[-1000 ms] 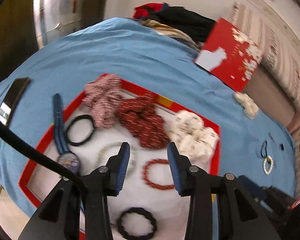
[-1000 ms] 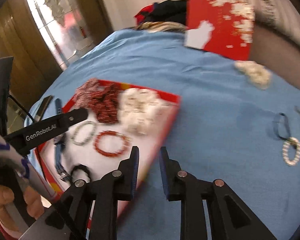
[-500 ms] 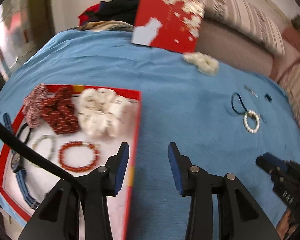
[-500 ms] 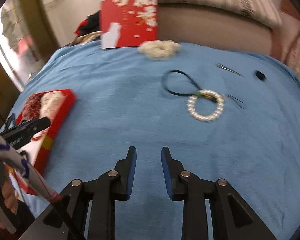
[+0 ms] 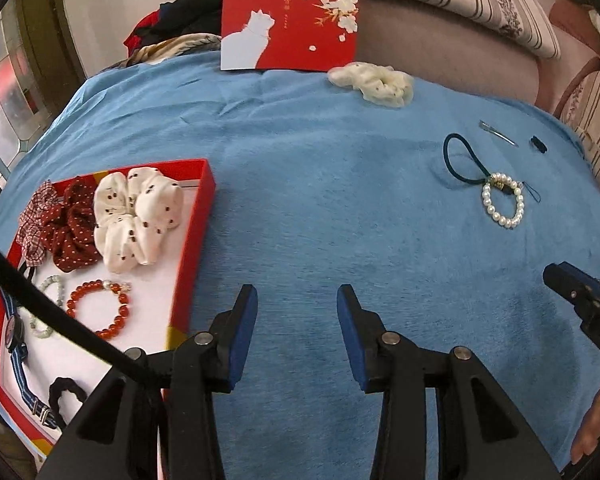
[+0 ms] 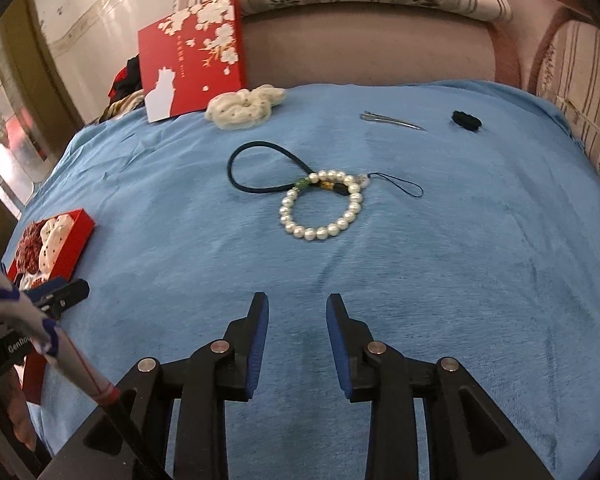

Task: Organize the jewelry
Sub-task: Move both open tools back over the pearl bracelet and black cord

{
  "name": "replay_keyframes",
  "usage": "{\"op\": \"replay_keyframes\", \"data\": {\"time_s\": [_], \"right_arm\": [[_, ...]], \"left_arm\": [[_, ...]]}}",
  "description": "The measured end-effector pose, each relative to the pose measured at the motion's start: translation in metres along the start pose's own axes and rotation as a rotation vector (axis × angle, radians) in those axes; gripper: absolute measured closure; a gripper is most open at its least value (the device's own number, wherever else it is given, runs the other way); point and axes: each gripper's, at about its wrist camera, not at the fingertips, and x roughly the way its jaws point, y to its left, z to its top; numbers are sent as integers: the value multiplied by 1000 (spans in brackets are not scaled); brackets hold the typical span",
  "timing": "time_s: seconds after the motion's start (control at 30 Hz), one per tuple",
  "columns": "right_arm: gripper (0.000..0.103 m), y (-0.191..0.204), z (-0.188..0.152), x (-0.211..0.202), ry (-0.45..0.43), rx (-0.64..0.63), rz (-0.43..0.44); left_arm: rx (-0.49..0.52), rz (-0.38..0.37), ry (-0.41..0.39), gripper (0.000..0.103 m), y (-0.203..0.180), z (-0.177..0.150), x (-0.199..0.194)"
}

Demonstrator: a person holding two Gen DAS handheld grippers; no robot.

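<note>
A red tray [image 5: 199,216] on the blue cloth holds scrunchies, a red bead bracelet [image 5: 98,308], a pale bracelet, a watch and black hair ties. It also shows in the right wrist view [image 6: 83,236]. A white pearl bracelet [image 6: 322,210] lies loose on the cloth, overlapping a dark cord strap [image 6: 256,168]; it also shows in the left wrist view [image 5: 502,204]. My left gripper [image 5: 297,308] is open and empty beside the tray's right edge. My right gripper [image 6: 297,312] is open and empty, a short way in front of the pearl bracelet.
A cream scrunchie [image 6: 244,106], a metal hair clip [image 6: 392,120] and a small black item [image 6: 465,120] lie at the far side. A red box lid [image 6: 192,56] leans against the sofa back. Striped cushions line the rear and right.
Both grippers have swung right, away from the tray. The pearl bracelet now lies straight ahead of the right gripper. The right gripper's jaws have opened wider.
</note>
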Motion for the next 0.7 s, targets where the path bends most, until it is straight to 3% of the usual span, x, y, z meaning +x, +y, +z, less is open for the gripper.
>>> {"op": "replay_keyframes", "data": {"time_s": [0.3,0.7], "right_arm": [[69,-6,1,6,9,26,27],[67,-24,15,19,1,89,0]], "left_arm": [[22,-2,22,61,-8,0,9],[16,-10,33,57,-8,1,12]]}}
